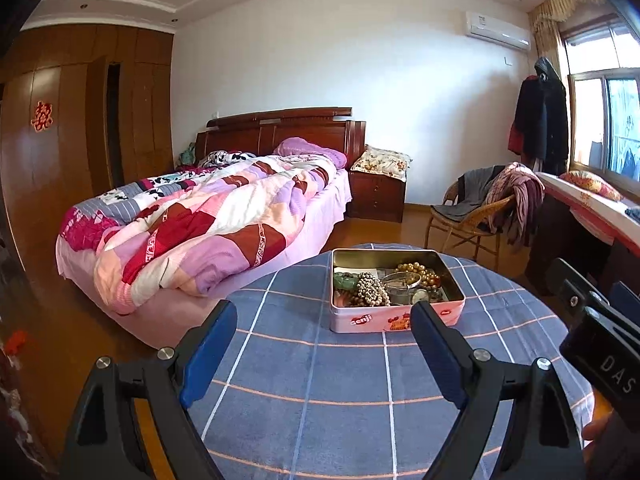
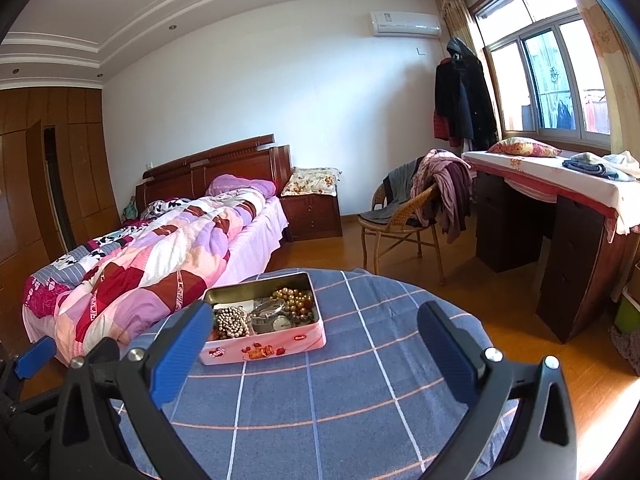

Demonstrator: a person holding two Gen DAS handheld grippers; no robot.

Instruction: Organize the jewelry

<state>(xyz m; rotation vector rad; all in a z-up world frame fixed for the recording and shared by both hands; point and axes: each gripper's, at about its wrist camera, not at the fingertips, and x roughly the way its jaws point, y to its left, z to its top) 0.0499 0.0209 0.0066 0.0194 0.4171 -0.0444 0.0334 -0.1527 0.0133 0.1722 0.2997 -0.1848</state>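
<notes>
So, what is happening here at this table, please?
A person holds two grippers above a round table with a blue checked cloth. The left gripper and the right gripper are both open and hold nothing. Ahead of them stands an open pink tin full of jewelry: bead strings, a bangle, a watch. Nothing is taken out yet.

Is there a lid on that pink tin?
No, the pink tin is open on top, with the beads and other jewelry inside showing.

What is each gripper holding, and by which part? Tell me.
Nothing is held. The left gripper and right gripper both hover with jaws wide open above the table, short of the jewelry tin.
</notes>
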